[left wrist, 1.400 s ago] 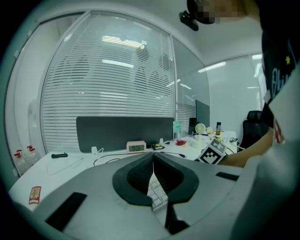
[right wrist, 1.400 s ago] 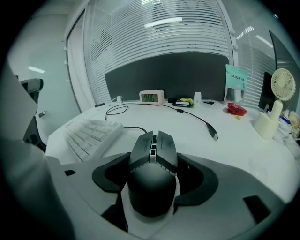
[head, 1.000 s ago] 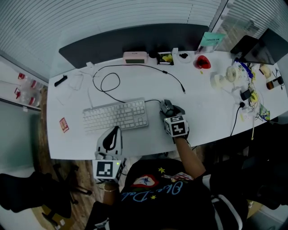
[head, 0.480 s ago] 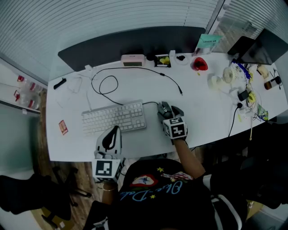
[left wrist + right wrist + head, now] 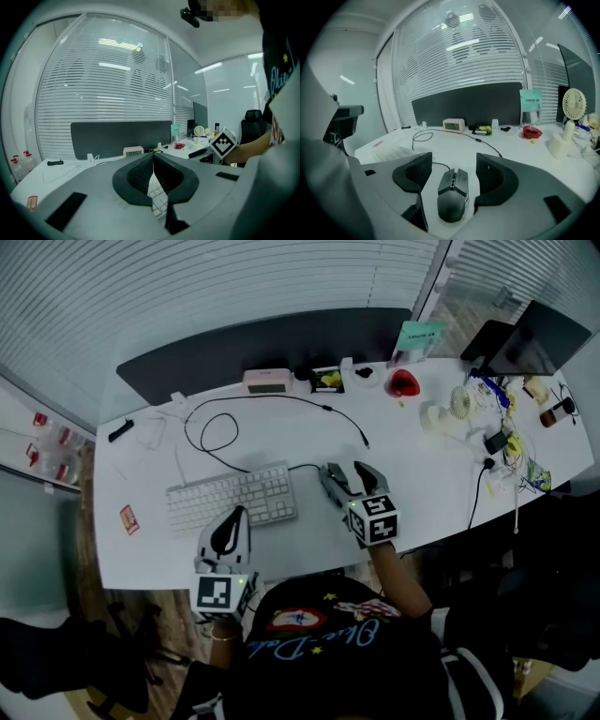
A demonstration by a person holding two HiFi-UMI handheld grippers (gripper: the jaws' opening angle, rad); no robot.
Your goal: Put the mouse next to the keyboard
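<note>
**Q:** What does your right gripper (image 5: 454, 169) have hold of?

**A:** Nothing. Its jaws stand wide apart, and the dark mouse (image 5: 453, 197) lies flat on the white desk (image 5: 422, 474) between them, nose pointing away from you. A strip of desk shows between the mouse and each pad, wider at the left pad (image 5: 419, 171), so neither pad presses it.

**Q:** Where does the mouse sit relative to the keyboard (image 5: 232, 500)?

**A:** In the head view it lies near the keyboard's right end, apart from it by a small gap and roughly level with its key rows. Its thin cable (image 5: 440, 165) leaves the nose and runs off to the left.

**Q:** And your left gripper (image 5: 153, 164)?

**A:** Its jaws are closed tip to tip with nothing between them. It hangs at the near edge of the desk, just in front of the keyboard, whose keys show below the jaws.
</note>
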